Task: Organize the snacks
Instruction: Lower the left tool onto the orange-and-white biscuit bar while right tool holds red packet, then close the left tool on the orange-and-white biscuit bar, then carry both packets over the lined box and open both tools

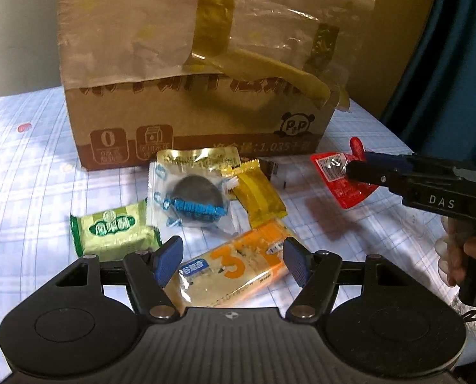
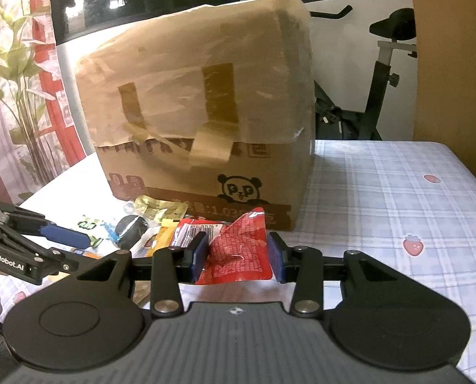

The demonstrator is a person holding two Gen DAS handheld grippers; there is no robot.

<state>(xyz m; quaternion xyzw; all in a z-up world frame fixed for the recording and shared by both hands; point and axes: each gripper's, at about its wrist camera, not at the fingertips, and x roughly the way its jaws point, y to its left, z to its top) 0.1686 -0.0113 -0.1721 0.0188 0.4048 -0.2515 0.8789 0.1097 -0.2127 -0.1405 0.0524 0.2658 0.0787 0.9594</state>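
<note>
The right tool (image 2: 236, 257) is clamped on a red snack packet (image 2: 238, 252) lifted just before the cardboard box (image 2: 202, 121), while the left tool (image 1: 231, 260), jaws apart, hovers over the orange wafer pack (image 1: 228, 272) on the checked bench (image 2: 382, 192).

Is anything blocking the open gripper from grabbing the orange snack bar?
Nothing visible does. The left gripper is open, and the orange snack bar already lies between its fingers on the checked tablecloth. The yellow candy packet touches the bar's far end, beyond the fingers.
</note>
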